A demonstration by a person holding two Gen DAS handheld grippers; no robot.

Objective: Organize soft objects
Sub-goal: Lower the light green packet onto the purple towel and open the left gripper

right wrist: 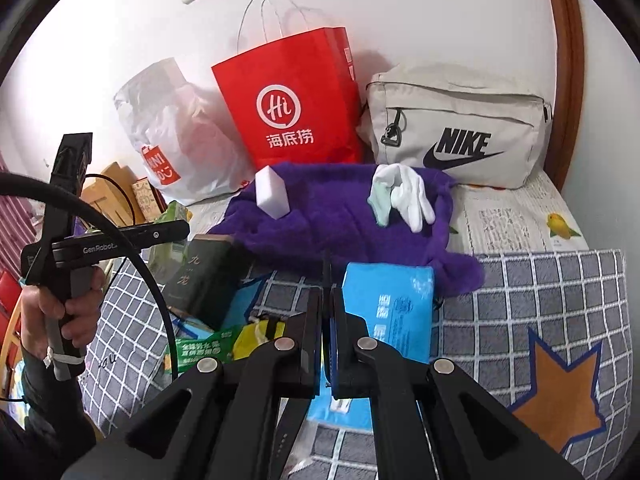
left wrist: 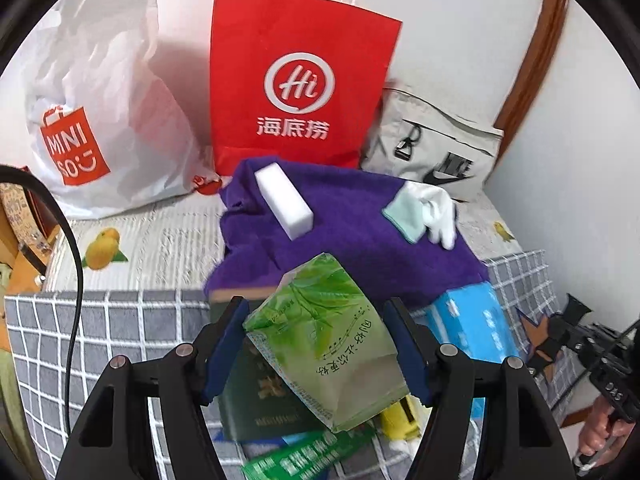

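Left tool pinching green tissue pack above the checked blanket; right tool pressed together, empty, just over blue tissue pack. Farther on, purple towel carrying white sponge block and white gloves (apart from each other). Beyond, against the wall, red paper bag.

Bed with purple blanket, bags

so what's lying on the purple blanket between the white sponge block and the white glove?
Nothing but bare purple blanket between the sponge block and the white glove; a pale green cloth sits against the glove. Clearest in the right wrist view.
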